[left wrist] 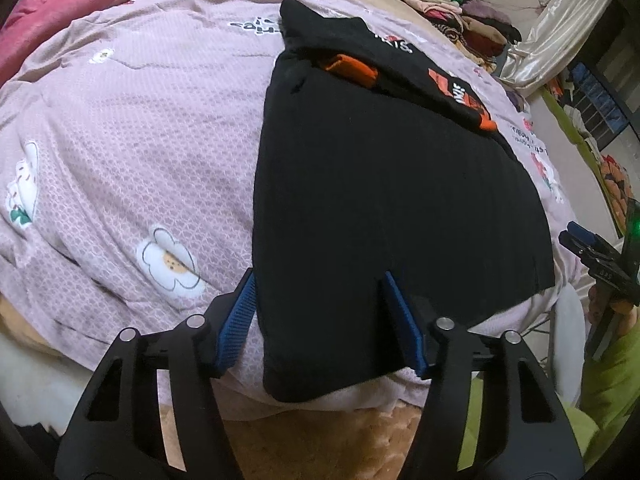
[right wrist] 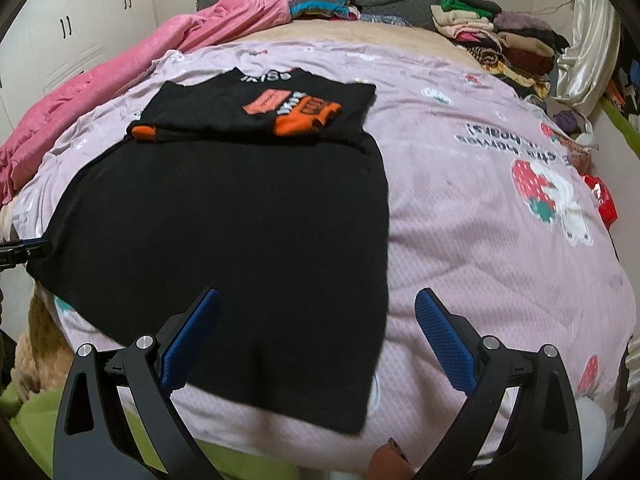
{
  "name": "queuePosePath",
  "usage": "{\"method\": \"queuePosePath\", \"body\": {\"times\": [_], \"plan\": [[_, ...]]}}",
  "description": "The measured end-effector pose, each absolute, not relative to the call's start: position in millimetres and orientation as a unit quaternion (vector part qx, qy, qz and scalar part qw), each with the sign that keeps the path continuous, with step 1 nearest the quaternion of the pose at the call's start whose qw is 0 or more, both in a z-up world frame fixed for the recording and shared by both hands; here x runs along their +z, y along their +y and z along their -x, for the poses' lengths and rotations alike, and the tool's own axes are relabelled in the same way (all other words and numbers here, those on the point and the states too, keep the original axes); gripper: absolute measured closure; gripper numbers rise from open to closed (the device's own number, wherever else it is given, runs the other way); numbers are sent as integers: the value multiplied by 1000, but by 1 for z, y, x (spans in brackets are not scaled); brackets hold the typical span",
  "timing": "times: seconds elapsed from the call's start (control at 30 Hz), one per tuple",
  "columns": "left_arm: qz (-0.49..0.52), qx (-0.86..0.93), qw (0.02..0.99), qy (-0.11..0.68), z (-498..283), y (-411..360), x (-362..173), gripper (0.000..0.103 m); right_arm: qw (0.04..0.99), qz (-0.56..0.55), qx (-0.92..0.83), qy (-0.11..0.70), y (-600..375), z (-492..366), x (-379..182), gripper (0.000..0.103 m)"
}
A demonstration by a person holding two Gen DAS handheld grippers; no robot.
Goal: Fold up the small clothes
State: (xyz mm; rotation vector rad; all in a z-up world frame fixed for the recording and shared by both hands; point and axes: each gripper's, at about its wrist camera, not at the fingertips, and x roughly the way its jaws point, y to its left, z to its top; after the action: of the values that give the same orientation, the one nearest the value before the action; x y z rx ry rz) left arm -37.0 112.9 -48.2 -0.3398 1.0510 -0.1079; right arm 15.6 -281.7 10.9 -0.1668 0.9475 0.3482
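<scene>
Through the left wrist camera, our left gripper (left wrist: 318, 320) straddles the near left corner of the black shirt (left wrist: 380, 200), which lies flat on the pink bedspread (left wrist: 120, 140) covering the bed. Its blue fingers (left wrist: 236, 320) stand apart, one just outside the shirt's side edge and the other over the cloth; we see no pinch on the fabric yet. We judge this placement is meant to catch the hem corner so the lower part can be lifted and folded. The sleeves, with their orange cuffs (left wrist: 354, 70), are already turned in across the upper part of the shirt, so the garment looks partly folded. The right gripper (left wrist: 592, 256) shows at the far right edge of this view, beside the shirt's other near corner.

Through the right wrist camera, our right gripper (right wrist: 318, 340) hovers above the shirt's near right corner, fingers (right wrist: 444, 340) wide apart with nothing between them touching. One finger is over black cloth, the other over bare bedspread, mirroring the left side, probably so both corners rise together. A stack of folded clothes (right wrist: 500, 40) sits well apart at the far right of the bed, beyond a pink blanket (right wrist: 140, 64).
</scene>
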Motion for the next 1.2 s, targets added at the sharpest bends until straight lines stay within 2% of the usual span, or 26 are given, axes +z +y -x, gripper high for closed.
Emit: {"method": "queuePosePath", "body": {"times": [0.3,0.37,0.53,0.6,0.67,0.73,0.77,0.83,0.87,0.93,1.2], "plan": [[155,-49,847,506,36,110,-55,49,843,51,188,502,-302,-5,-7,8],[156,-48,847,506,36,111,-55,49,836,49,193,511,-303,-4,-12,21],[160,-48,846,506,33,111,-58,49,821,32,186,538,-307,-7,-29,29],[162,-48,846,506,34,112,-58,49,816,23,185,547,-309,-8,-35,44],[160,-44,846,506,35,113,-58,53,816,22,189,546,-311,-6,-34,79],[157,-35,847,506,35,114,-57,71,819,19,202,537,-312,-5,-26,94],[161,-35,847,505,36,116,-56,77,821,20,208,532,-312,-5,-22,96],[169,-37,847,502,37,118,-53,94,828,16,225,514,-313,-4,-9,96],[170,-37,850,497,39,119,-50,96,830,12,230,508,-313,-4,-5,96],[167,-38,858,485,42,118,-42,99,838,-1,243,489,-314,-6,9,96],[185,-54,878,438,40,129,1,100,873,-40,260,411,-322,-21,57,96]]}}
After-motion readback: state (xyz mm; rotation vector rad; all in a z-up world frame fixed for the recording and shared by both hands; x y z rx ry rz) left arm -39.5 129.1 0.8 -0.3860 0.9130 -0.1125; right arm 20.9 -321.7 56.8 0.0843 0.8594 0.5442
